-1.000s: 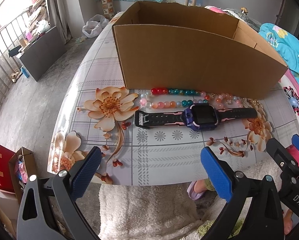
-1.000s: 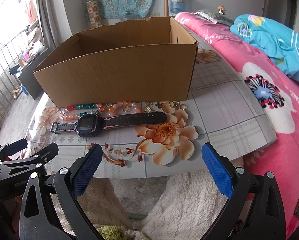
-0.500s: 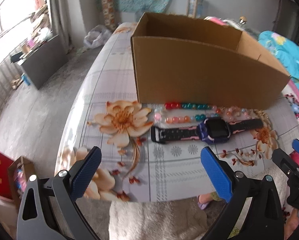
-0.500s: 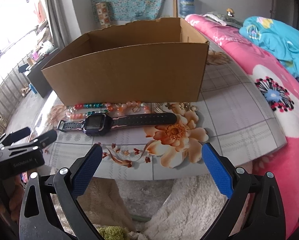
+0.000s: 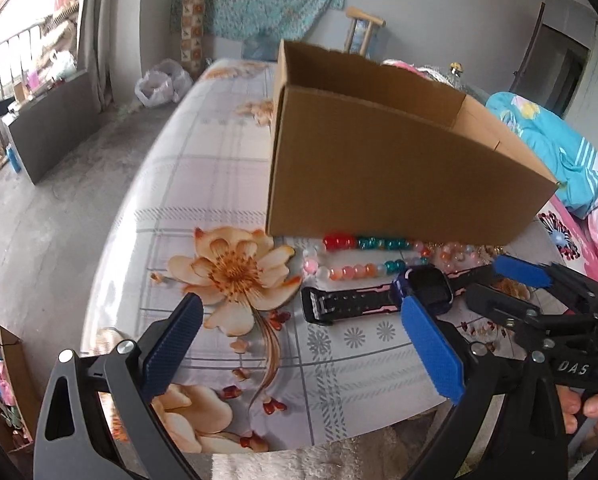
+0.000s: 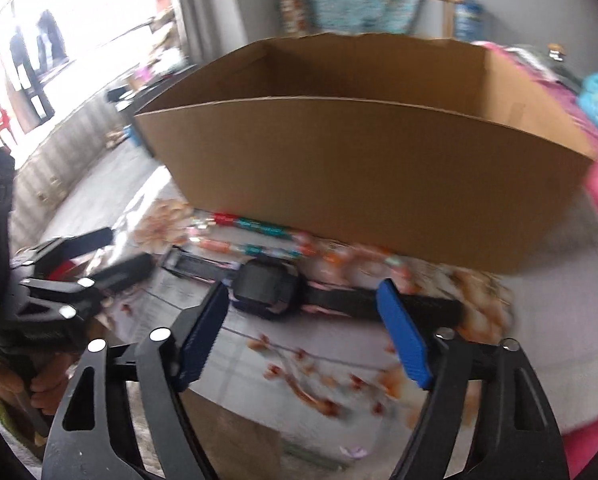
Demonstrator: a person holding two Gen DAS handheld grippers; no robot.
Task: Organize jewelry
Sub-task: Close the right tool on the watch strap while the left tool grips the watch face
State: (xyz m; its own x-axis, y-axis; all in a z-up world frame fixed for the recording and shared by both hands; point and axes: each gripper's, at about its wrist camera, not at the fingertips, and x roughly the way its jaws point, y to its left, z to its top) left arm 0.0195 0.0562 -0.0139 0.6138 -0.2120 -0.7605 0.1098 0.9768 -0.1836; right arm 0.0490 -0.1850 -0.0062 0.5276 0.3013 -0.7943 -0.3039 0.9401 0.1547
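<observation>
Flowered cloth covers the table (image 5: 227, 184), and on it a black smartwatch (image 6: 269, 290) lies flat just in front of an open cardboard box (image 6: 363, 176). At the watch's 12 o'clock, 2 rows of coloured beads (image 5: 363, 256) run along the box's near wall. The right gripper (image 6: 303, 332) hangs over the watch, jaws closing, nothing pinched yet. At the watch's 9 o'clock the left gripper (image 5: 299, 344) is spread wide and empty.

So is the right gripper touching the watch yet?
Cannot tell. In the right wrist view the right gripper, jaws closing, straddles the watch, but blur hides any contact.
</observation>
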